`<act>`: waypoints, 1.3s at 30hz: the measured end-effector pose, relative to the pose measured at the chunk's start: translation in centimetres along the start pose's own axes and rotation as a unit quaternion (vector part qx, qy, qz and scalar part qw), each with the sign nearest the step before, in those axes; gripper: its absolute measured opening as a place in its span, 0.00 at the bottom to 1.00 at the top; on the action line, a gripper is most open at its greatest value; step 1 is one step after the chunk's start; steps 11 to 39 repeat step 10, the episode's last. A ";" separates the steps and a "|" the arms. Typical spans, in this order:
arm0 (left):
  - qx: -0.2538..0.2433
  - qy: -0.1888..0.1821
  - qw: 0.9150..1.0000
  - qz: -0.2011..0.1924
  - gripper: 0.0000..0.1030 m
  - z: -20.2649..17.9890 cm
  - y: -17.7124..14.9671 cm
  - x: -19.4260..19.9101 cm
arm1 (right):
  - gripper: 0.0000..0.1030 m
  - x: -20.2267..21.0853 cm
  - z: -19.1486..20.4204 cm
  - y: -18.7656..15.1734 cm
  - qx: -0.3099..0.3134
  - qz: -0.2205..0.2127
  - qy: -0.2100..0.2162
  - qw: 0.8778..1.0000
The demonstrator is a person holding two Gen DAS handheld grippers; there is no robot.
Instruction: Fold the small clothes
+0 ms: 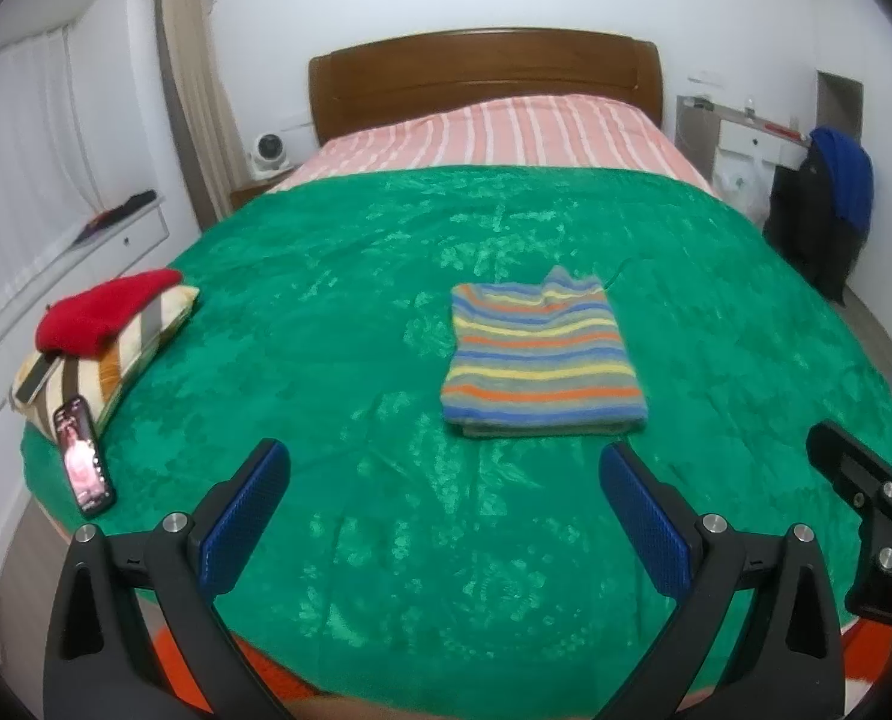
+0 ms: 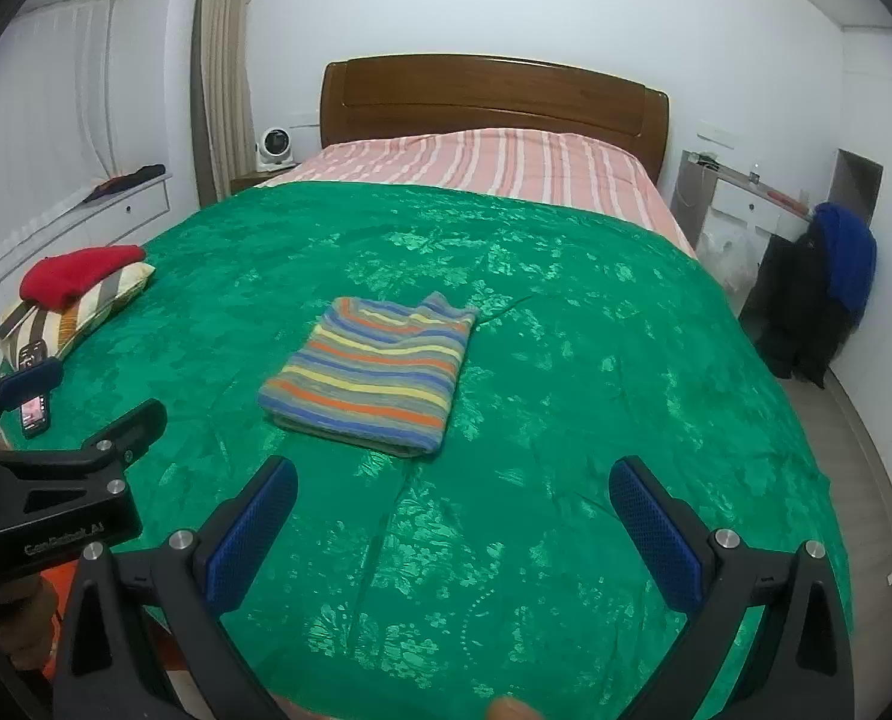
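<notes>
The striped top (image 1: pixel 542 354) is lying folded into a neat square on the green blanket (image 1: pixel 326 360), ahead of both tongs. The left tongs (image 1: pixel 443 516) and right tongs (image 2: pixel 452 525) are hanging wide apart, gripping nothing. This fold looks finished.

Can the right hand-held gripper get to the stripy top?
Probably yes. The right hand-held gripper is open, and only bare green blanket lies between it and the folded stripy top.
</notes>
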State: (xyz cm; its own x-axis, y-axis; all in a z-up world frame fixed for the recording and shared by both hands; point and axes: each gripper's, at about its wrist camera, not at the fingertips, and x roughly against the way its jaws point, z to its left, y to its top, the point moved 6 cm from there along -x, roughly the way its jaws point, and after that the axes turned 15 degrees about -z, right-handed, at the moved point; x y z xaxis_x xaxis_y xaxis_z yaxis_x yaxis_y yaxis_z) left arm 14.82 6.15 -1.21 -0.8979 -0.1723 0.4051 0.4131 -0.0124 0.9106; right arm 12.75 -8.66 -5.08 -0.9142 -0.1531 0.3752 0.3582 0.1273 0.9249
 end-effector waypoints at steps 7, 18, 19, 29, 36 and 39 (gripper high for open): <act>0.005 -0.004 1.000 -0.007 1.00 -0.4 -0.1 0.1 | 0.99 -0.2 -0.6 -0.5 -0.006 0.006 -0.006 1.000; 0.002 -0.002 1.000 -0.010 1.00 -0.6 -0.1 0.2 | 0.99 -0.3 -0.6 -0.6 -0.007 0.008 -0.004 1.000; 0.002 -0.002 1.000 -0.010 1.00 -0.6 -0.1 0.2 | 0.99 -0.3 -0.6 -0.6 -0.007 0.008 -0.004 1.000; 0.002 -0.002 1.000 -0.010 1.00 -0.6 -0.1 0.2 | 0.99 -0.3 -0.6 -0.6 -0.007 0.008 -0.004 1.000; 0.002 -0.002 1.000 -0.010 1.00 -0.6 -0.1 0.2 | 0.99 -0.3 -0.6 -0.6 -0.007 0.008 -0.004 1.000; 0.002 -0.002 1.000 -0.010 1.00 -0.6 -0.1 0.2 | 0.99 -0.3 -0.6 -0.6 -0.007 0.008 -0.004 1.000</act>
